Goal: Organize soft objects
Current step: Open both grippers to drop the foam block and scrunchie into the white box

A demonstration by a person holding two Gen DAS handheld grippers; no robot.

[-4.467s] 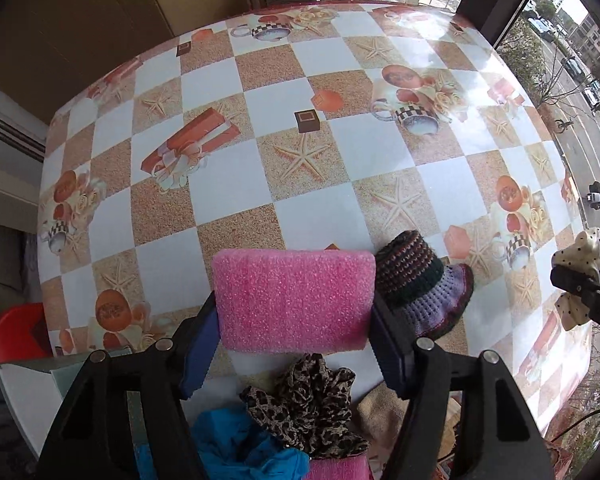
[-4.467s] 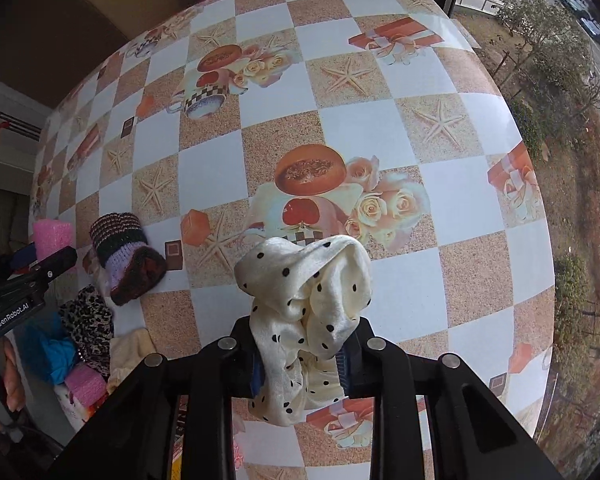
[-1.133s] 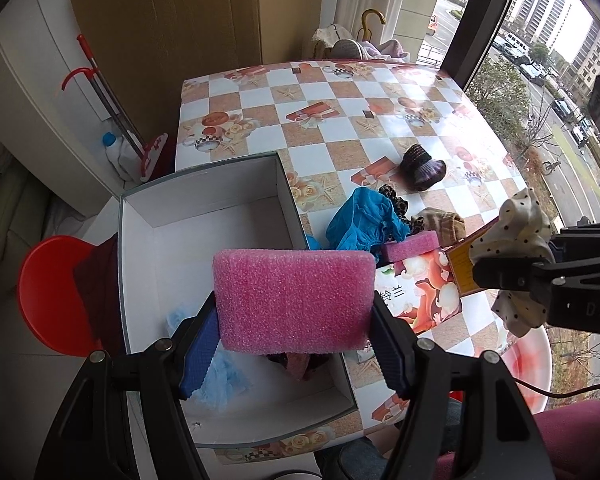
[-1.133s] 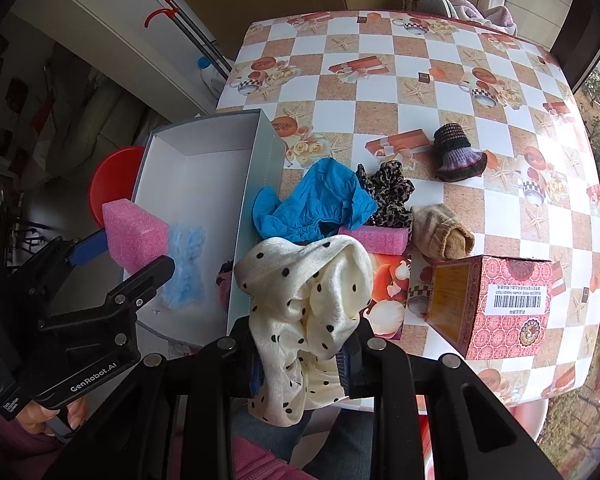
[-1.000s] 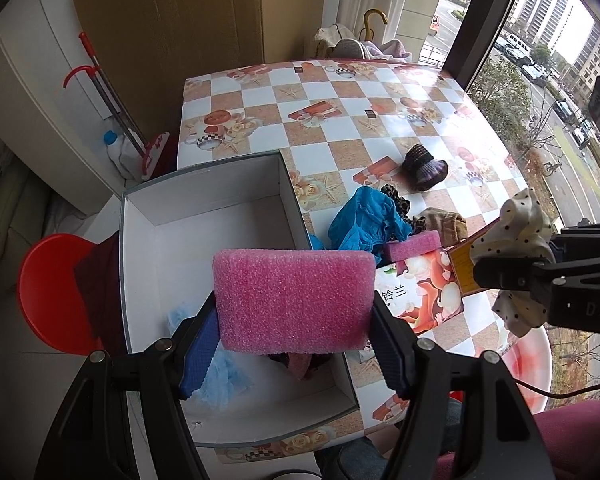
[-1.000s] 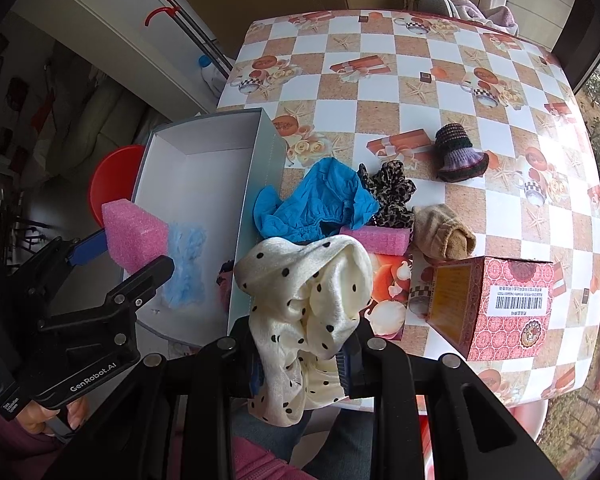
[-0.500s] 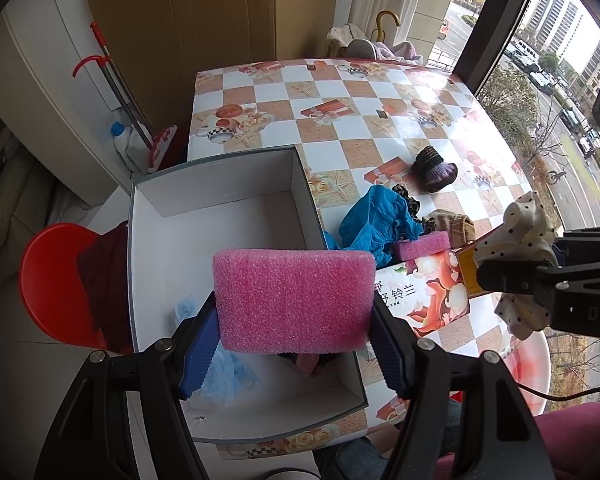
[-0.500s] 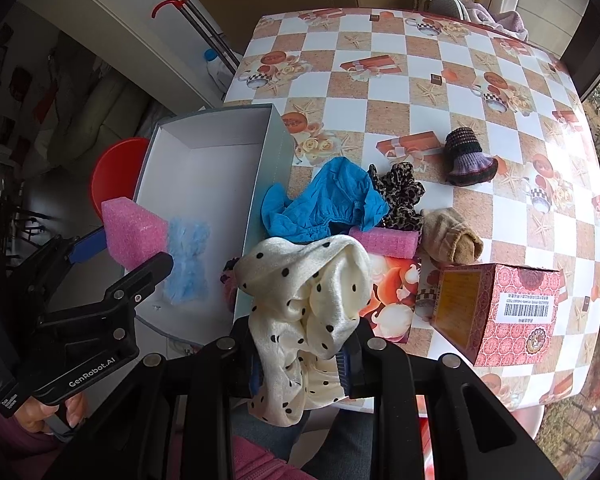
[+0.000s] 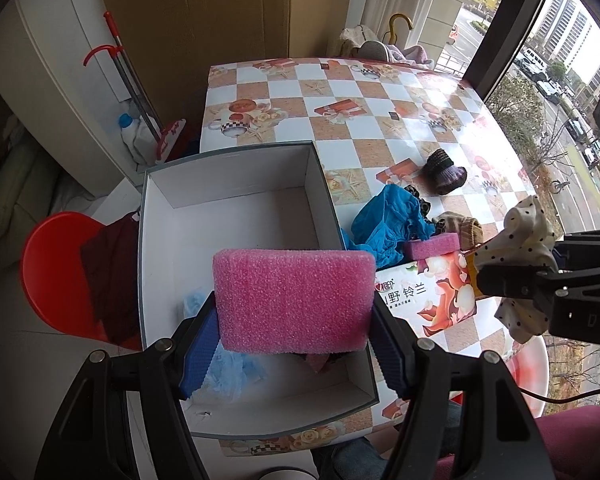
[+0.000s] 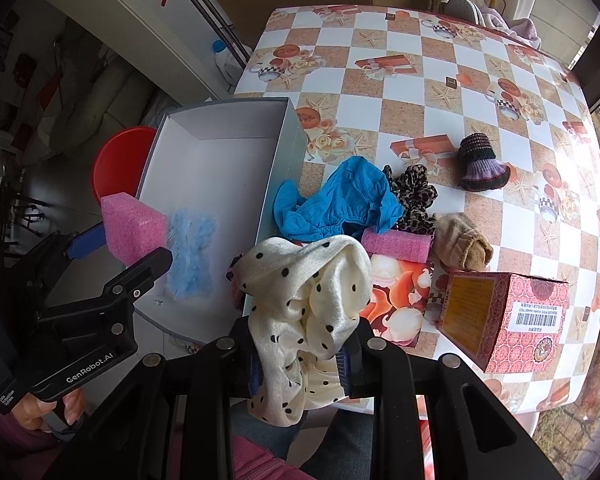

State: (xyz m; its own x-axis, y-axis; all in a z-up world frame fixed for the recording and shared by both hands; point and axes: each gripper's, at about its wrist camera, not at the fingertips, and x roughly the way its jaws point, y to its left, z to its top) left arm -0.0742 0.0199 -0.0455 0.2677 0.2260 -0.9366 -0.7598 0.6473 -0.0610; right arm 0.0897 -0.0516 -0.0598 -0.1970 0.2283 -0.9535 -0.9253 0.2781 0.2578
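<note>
My left gripper (image 9: 292, 344) is shut on a pink foam block (image 9: 294, 300) and holds it above the near part of the open white box (image 9: 236, 216). The block also shows in the right wrist view (image 10: 134, 228). My right gripper (image 10: 300, 356) is shut on a cream polka-dot cloth (image 10: 304, 300), held above the table's near edge beside the box (image 10: 220, 168). A pale blue fluffy piece (image 10: 192, 248) lies in the box. On the table lie a blue cloth (image 10: 336, 200), a leopard scrunchie (image 10: 414, 196), a second pink foam block (image 10: 396, 244), a tan sock (image 10: 464, 244) and a knitted hat (image 10: 480, 164).
Two printed cartons stand at the table's near edge, a flat one (image 10: 396, 296) and a red one (image 10: 508, 320). A red stool (image 9: 56, 272) stands left of the box. A mop (image 9: 140, 92) and a bottle (image 9: 130, 132) stand by the wall.
Both grippers have drifted a little to the left, so the box sits further right in both views. Each grip is unchanged.
</note>
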